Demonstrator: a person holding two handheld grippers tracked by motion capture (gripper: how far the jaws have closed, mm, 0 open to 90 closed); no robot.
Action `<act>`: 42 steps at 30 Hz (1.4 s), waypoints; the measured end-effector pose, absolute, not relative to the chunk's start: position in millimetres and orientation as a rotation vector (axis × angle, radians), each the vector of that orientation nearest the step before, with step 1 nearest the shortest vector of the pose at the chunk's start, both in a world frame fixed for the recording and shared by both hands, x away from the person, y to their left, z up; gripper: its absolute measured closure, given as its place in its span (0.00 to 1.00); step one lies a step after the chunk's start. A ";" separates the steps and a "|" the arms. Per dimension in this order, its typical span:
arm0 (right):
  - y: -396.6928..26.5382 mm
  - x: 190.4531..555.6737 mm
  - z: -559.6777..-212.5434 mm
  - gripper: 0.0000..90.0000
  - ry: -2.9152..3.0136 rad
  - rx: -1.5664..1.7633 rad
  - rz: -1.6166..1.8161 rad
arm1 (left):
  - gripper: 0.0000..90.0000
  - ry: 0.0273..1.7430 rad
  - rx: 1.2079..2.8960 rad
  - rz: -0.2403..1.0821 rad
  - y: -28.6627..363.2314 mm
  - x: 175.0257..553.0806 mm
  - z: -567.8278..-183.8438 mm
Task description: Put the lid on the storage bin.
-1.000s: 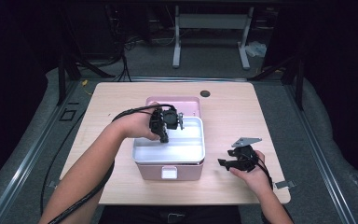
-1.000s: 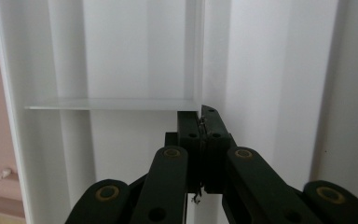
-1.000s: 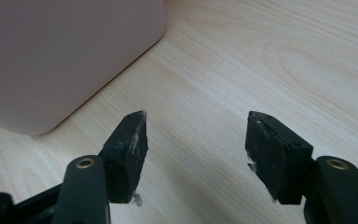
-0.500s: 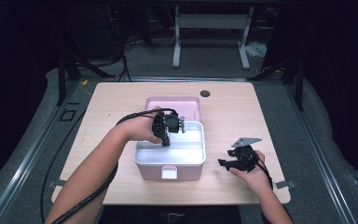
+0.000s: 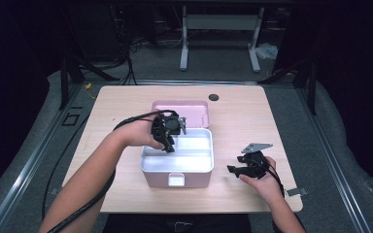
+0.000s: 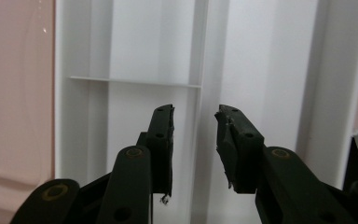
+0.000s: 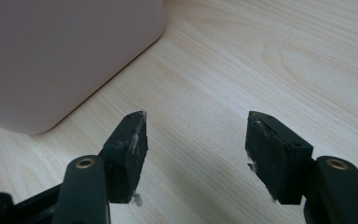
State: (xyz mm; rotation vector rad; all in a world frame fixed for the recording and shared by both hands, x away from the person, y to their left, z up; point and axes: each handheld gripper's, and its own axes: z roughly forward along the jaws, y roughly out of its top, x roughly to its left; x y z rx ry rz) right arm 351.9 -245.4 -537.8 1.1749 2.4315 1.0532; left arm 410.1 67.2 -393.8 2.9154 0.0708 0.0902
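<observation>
A pink box (image 5: 176, 179) stands open mid-table, its lid (image 5: 179, 109) laid back behind it. A white divided tray (image 5: 194, 158) sits inside it. My left gripper (image 5: 168, 141) points down over the tray's far left part. In the left gripper view, my left gripper (image 6: 195, 116) has just been opening its jaws; nothing is between the pads, and a white divider wall (image 6: 198, 60) runs under the gap. My right gripper (image 5: 240, 169) rests low over the wood, right of the box. In the right gripper view, my right gripper (image 7: 196, 123) is open and empty near the box corner (image 7: 65, 60).
The wooden table (image 5: 126, 104) has bare wood on both sides of the box. A small dark round spot (image 5: 213, 97) lies near the far edge. Cables (image 5: 77, 213) trail from the left hand off the near edge.
The left gripper has shifted slightly towards the near side over the tray. The tray's far edge looks a little lower in the box. The right hand has stayed still.
</observation>
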 end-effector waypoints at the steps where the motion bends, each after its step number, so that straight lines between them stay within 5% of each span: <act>1: -244.8 351.6 -537.7 0.43 2.423 1.178 1.049 | 0.70 0.069 2.910 0.103 71.3 408.1 -390.3; 6: -245.8 351.5 -537.3 0.43 2.419 1.182 1.044 | 0.59 0.140 2.856 0.174 102.5 394.1 -383.3; 10: -245.4 351.4 -536.8 0.43 2.416 1.179 1.057 | 0.59 0.231 2.836 0.204 123.5 385.1 -389.6; 29: -243.0 354.9 -541.2 0.42 2.408 1.206 1.038 | 0.88 0.422 2.737 0.136 141.1 374.7 -427.7; 42: -245.4 369.4 -532.9 0.41 2.362 1.262 1.114 | 0.91 0.433 2.702 0.126 143.9 374.6 -429.9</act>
